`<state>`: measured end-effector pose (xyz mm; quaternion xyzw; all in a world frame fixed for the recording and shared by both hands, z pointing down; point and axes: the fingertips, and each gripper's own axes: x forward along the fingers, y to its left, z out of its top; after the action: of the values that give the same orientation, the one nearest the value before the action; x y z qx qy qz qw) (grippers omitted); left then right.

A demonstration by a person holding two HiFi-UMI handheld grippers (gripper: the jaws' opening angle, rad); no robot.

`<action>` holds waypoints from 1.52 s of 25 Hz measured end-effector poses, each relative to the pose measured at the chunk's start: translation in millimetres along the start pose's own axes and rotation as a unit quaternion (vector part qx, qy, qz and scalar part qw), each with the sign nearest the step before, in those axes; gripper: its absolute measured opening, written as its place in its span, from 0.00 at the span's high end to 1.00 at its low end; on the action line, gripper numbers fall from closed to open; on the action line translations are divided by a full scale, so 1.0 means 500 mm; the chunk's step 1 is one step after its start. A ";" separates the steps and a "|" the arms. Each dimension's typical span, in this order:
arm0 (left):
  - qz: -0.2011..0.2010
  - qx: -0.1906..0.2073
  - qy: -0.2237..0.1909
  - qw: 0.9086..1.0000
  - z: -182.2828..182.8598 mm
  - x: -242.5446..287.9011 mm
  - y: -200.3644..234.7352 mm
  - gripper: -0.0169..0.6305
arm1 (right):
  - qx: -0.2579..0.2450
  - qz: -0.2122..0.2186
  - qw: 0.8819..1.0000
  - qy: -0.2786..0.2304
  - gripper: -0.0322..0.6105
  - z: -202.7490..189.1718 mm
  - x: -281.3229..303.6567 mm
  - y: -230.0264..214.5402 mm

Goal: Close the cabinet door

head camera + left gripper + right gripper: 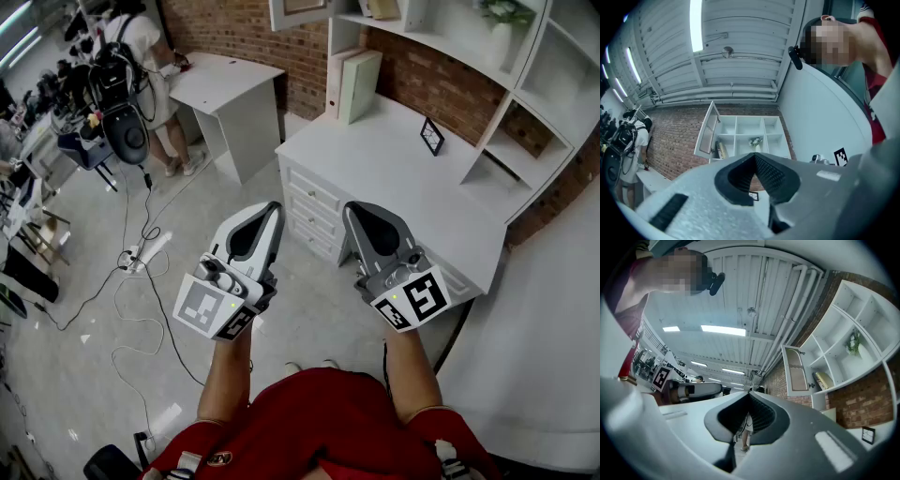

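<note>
The white wall cabinet's glazed door stands swung open at the top of the head view, above the white desk. The same door is in the left gripper view, hinged out to the left of the open shelves, and in the right gripper view as a door far ahead. My left gripper and right gripper are held side by side close to my body, pointing slightly upward, well short of the cabinet. Both are shut with nothing between the jaws, tips meeting.
Drawers front the desk just ahead of the grippers. Upright binders and a small picture frame stand on it. A second white table, a person and floor cables lie to the left.
</note>
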<state>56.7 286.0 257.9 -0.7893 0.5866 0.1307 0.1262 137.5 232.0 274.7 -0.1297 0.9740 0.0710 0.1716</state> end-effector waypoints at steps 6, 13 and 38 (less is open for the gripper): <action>0.002 -0.006 -0.001 1.000 -0.007 -0.004 0.013 0.97 | 0.002 -0.001 1.000 0.002 0.93 -0.014 0.012 0.001; 0.001 -0.009 -0.002 1.000 -0.010 -0.020 0.033 0.97 | 0.002 -0.004 1.000 0.005 0.93 -0.024 0.031 0.013; 0.009 -0.036 -0.025 0.999 -0.008 -0.100 0.243 0.97 | -0.008 -0.014 1.000 0.010 0.93 -0.065 0.204 0.061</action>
<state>-73.3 295.5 273.8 -0.7843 0.5856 0.1725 0.1107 26.1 231.8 271.7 -0.1451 0.9732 0.0751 0.1617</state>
